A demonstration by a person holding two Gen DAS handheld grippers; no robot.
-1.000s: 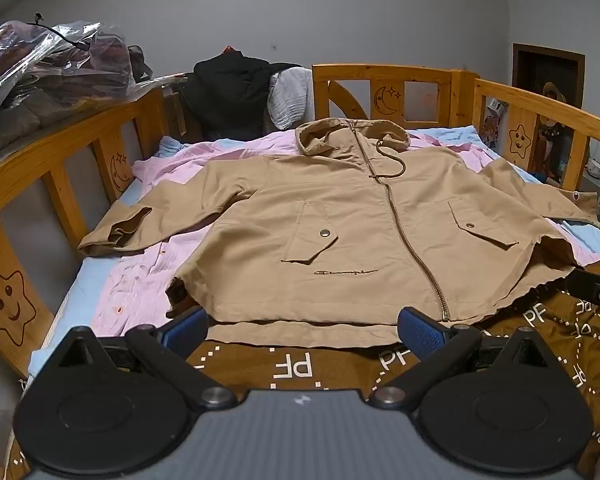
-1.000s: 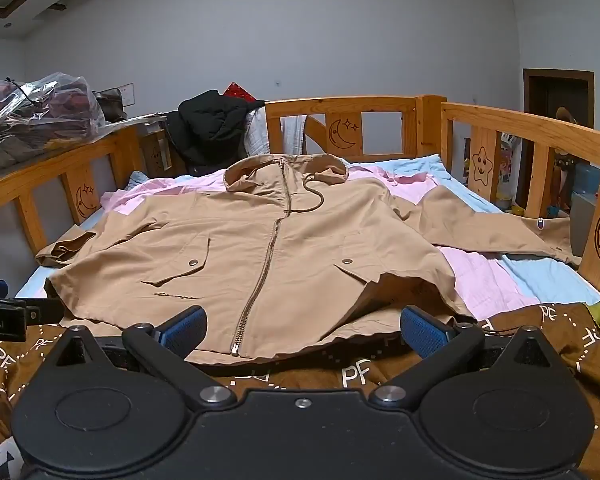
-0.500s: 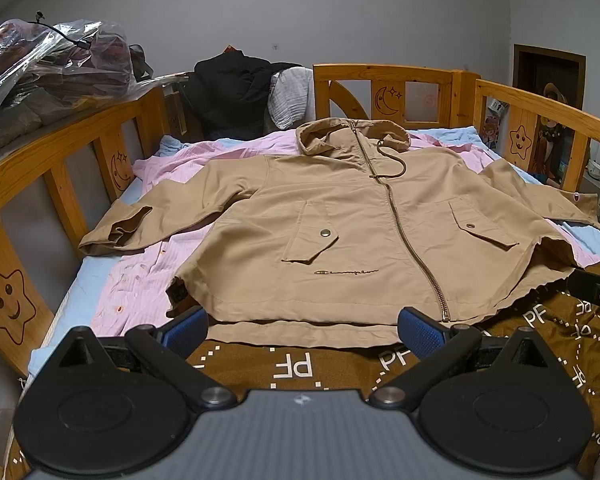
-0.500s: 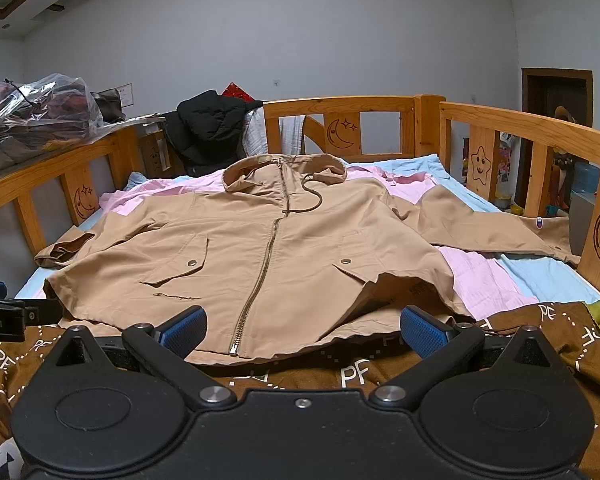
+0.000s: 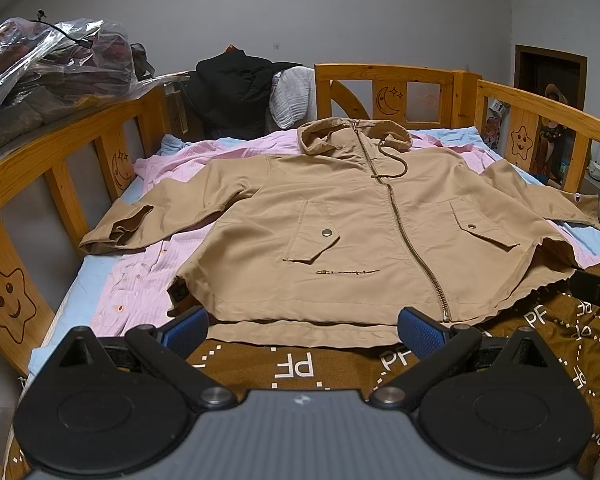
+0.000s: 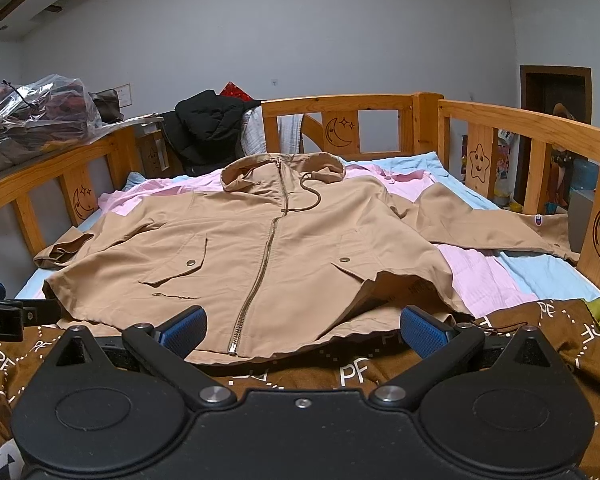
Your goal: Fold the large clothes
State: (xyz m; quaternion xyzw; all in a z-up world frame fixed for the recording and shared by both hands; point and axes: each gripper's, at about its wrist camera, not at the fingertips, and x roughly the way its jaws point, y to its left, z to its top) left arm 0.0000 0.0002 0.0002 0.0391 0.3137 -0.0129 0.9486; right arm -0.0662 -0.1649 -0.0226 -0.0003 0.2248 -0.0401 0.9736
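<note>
A tan hooded zip jacket (image 5: pixel 352 236) lies spread flat, front up, on the bed, sleeves out to both sides; it also shows in the right wrist view (image 6: pixel 260 248). My left gripper (image 5: pixel 302 330) is open and empty, hovering just short of the jacket's lower hem, left of the zipper end. My right gripper (image 6: pixel 302 330) is open and empty at the hem, right of the zipper end. The hem's right corner (image 6: pixel 396 292) is lifted and folded under. Each gripper shows at the edge of the other's view.
A pink garment (image 5: pixel 140 280) and a light blue sheet (image 6: pixel 548 276) lie under the jacket. A brown patterned blanket (image 5: pixel 292 364) covers the near end. Wooden rails (image 6: pixel 512 120) fence the bed. A black coat (image 5: pixel 232 88) hangs on the headboard; bagged clothes (image 5: pixel 40 76) sit at left.
</note>
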